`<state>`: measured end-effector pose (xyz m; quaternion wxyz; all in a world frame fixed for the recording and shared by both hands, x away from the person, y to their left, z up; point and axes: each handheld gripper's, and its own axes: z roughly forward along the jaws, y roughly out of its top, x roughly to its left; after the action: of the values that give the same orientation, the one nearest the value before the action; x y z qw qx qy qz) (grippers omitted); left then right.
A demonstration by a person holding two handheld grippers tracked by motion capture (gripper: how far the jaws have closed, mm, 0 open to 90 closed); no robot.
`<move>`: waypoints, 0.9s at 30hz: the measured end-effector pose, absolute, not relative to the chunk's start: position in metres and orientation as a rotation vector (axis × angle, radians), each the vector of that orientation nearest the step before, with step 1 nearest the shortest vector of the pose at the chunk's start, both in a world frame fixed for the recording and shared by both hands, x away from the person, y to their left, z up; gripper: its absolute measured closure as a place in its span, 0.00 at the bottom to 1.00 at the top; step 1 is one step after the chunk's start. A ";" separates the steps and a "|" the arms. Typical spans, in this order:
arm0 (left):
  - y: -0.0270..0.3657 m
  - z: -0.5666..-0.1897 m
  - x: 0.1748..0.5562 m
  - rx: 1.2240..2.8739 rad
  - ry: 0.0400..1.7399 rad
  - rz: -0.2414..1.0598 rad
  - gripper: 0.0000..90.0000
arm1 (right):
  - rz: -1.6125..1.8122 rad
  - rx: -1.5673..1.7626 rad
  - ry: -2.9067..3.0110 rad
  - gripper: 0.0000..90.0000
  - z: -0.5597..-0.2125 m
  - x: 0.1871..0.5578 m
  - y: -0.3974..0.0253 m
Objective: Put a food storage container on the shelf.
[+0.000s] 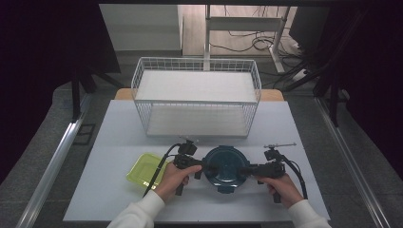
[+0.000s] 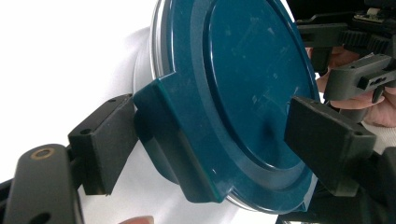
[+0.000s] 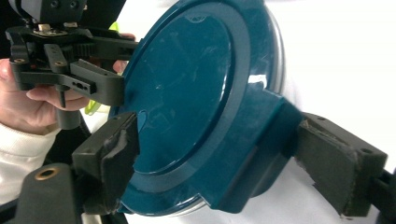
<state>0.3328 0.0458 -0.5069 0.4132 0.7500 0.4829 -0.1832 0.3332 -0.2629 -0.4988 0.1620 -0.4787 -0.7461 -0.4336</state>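
A round container with a dark teal lid [image 1: 224,159] sits on the white table near the front. My left gripper [image 1: 209,167] comes in from its left side; my right gripper [image 1: 242,169] comes in from its right. In the left gripper view the teal lid [image 2: 243,70] stands between the jaws of the left gripper [image 2: 215,140], one pad against the latch tab [image 2: 173,126] and the other against the lid top. The right gripper [image 3: 224,161] holds the lid [image 3: 187,70] the same way at the opposite tab [image 3: 261,140].
A yellow-green tray [image 1: 145,169] lies flat on the table left of the container, beside my left hand. A white wire basket [image 1: 197,97] stands at the back middle. The table edge runs close behind my wrists.
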 end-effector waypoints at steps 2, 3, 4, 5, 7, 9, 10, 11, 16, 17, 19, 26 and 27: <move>0.045 -0.508 0.333 1.890 1.212 -0.459 0.21 | -1.232 -1.374 -2.120 0.20 -0.499 0.333 -0.263; 0.045 -0.508 0.333 1.886 1.211 -0.467 0.22 | -1.234 -1.381 -2.113 0.21 -0.499 0.333 -0.263; 0.044 -0.508 0.333 1.890 1.210 -0.467 0.23 | -1.228 -1.391 -2.104 0.23 -0.499 0.333 -0.264; 0.044 -0.507 0.333 1.895 1.208 -0.461 0.23 | -1.223 -1.397 -2.100 0.24 -0.499 0.333 -0.264; 0.045 -0.508 0.333 1.885 1.217 -0.467 0.24 | -1.219 -1.407 -2.103 0.27 -0.500 0.333 -0.265; 0.045 -0.508 0.333 1.883 1.217 -0.468 0.25 | -1.199 -1.414 -2.097 0.28 -0.501 0.334 -0.264; 0.045 -0.508 0.333 1.883 1.218 -0.468 0.25 | -1.181 -1.412 -2.090 0.28 -0.503 0.334 -0.264; 0.045 -0.508 0.333 1.883 1.217 -0.469 0.25 | -1.169 -1.408 -2.075 0.26 -0.505 0.334 -0.263; 0.045 -0.508 0.334 1.881 1.219 -0.471 0.25 | -1.161 -1.423 -2.029 0.29 -0.507 0.336 -0.264; 0.045 -0.508 0.334 1.881 1.219 -0.473 0.25 | -1.163 -1.425 -2.022 0.30 -0.507 0.336 -0.265; 0.045 -0.508 0.333 1.881 1.219 -0.474 0.26 | -1.169 -1.432 -2.009 0.34 -0.506 0.336 -0.267; 0.048 -0.500 0.326 1.899 1.183 -0.441 0.32 | -1.198 -1.444 -1.989 0.41 -0.502 0.330 -0.272; 0.048 -0.500 0.326 1.899 1.183 -0.441 0.33 | -1.198 -1.444 -1.989 0.41 -0.502 0.330 -0.272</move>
<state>0.3257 0.0484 -0.5002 0.4176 0.7567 0.4713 -0.1758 0.3301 -0.2723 -0.5023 0.2024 -0.5171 -0.7124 -0.4291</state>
